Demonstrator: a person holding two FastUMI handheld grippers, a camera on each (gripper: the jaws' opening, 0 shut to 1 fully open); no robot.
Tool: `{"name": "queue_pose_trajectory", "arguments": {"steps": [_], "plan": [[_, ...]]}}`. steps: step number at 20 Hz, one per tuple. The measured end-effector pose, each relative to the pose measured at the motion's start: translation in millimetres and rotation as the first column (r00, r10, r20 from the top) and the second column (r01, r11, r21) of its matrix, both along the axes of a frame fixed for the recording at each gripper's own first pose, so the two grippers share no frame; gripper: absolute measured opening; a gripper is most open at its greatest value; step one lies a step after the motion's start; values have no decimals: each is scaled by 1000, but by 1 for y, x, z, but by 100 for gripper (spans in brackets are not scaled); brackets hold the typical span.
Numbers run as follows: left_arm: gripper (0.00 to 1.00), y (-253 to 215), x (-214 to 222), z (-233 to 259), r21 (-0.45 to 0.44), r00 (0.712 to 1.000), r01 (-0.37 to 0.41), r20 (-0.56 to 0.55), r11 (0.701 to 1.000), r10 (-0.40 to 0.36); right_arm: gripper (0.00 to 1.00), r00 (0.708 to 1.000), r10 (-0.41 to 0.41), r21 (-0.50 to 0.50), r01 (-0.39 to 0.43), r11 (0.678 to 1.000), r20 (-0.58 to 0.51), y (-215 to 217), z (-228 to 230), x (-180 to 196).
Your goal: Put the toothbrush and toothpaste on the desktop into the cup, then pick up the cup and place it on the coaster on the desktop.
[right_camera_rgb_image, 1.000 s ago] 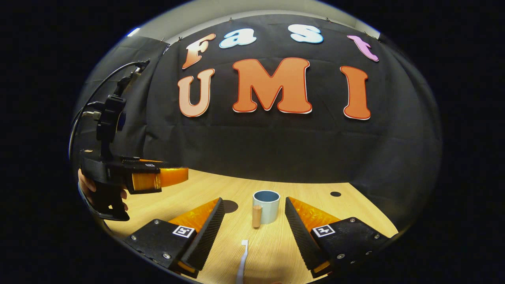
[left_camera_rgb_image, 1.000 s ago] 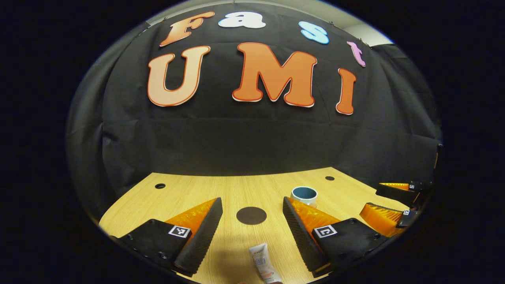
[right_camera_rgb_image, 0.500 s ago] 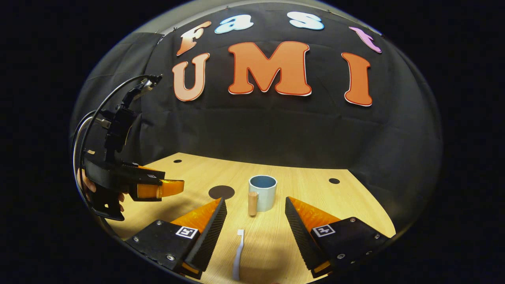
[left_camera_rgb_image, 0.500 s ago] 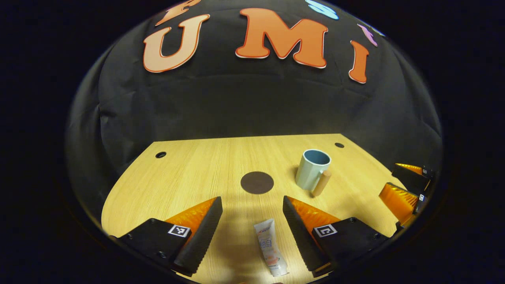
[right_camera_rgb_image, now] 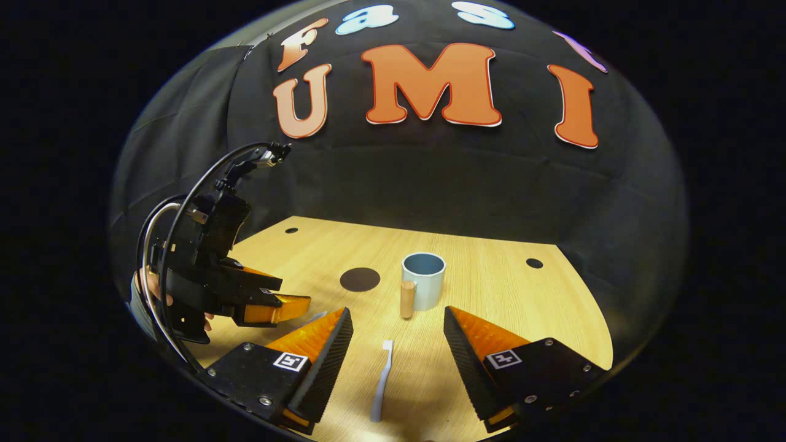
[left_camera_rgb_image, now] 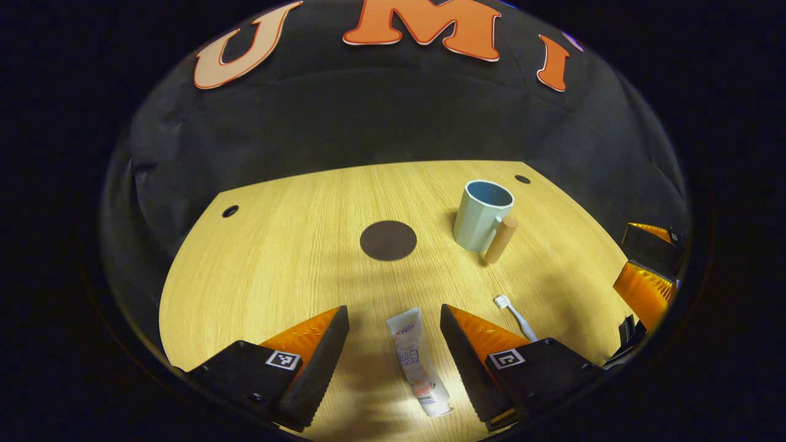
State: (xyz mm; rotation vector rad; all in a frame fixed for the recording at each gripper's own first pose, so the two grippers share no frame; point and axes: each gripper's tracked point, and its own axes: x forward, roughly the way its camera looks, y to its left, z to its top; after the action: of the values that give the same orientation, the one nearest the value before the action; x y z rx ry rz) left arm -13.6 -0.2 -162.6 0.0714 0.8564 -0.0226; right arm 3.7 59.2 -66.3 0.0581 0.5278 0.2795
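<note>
Both claws hung released, the left gripper point(left_camera_rgb_image: 393, 334) over the toothpaste point(left_camera_rgb_image: 416, 363), the right gripper point(right_camera_rgb_image: 398, 337) over the toothbrush point(right_camera_rgb_image: 381, 382), and either flat, slim thing risked skidding away from a shallow pinch.

Warm light falls from above onto the bench point(left_camera_rgb_image: 276, 258), brightest near the lower edge, while the cloth wall stays dim. Soft shadows spread beside the cup point(left_camera_rgb_image: 482, 215). Both views are sharp, and fisheye distortion bends the bench's edges.
</note>
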Motion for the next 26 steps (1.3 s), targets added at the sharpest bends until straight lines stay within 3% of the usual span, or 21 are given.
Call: {"name": "queue_pose_trajectory", "arguments": {"steps": [6,10,15,21,24,25,26], "plan": [[98,-7,-16,-39,-54,986,-5,-164,999,-4,87,984,55,36,-50,998,-167,17,-31,-4],[92,-6,-20,-48,-45,976,-7,-218,999,-3,84,956,74,4,-76,997,-283,18,-45,-13],[93,-7,-27,-55,-48,960,-15,-280,999,1,82,873,134,-27,-166,986,-469,26,-71,-37],[93,-7,-40,-73,-63,925,-58,-378,996,30,75,796,121,-55,-190,980,-593,23,-82,-49],[87,-6,-45,-81,-53,905,-79,-422,995,49,75,759,123,-56,-206,977,-639,26,-94,-54],[80,-8,-42,-83,-57,908,-76,-417,996,45,75,750,123,-55,-208,977,-650,25,-98,-53],[80,-6,-42,-81,-47,909,-77,-414,996,51,75,742,117,-60,-207,976,-660,24,-102,-53]]}}
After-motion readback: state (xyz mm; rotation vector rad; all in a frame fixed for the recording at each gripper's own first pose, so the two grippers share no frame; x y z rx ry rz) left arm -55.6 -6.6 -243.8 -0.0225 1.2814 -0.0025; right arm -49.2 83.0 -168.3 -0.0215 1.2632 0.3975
